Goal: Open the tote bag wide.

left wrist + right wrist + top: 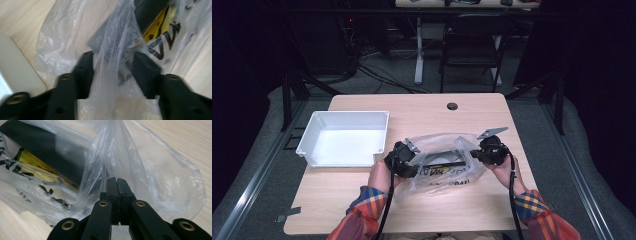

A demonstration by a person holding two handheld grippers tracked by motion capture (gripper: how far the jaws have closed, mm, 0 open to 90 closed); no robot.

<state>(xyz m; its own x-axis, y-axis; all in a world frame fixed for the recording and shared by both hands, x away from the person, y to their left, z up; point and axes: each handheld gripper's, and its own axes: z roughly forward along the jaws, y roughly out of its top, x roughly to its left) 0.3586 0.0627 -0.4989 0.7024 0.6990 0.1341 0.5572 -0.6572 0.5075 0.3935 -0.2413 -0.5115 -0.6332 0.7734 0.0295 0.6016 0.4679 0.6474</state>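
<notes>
two tools at plastic bag (pixel 443 162): right tool (pixel 117 182) pinches film, left tool (pixel 113 67) half-open around fold.

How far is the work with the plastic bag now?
Done: the right gripper is shut on the plastic bag, which already contains a black and yellow item. In hand: the left gripper straddles the opposite edge, fingers not yet pressing. The white bin awaits.
</notes>
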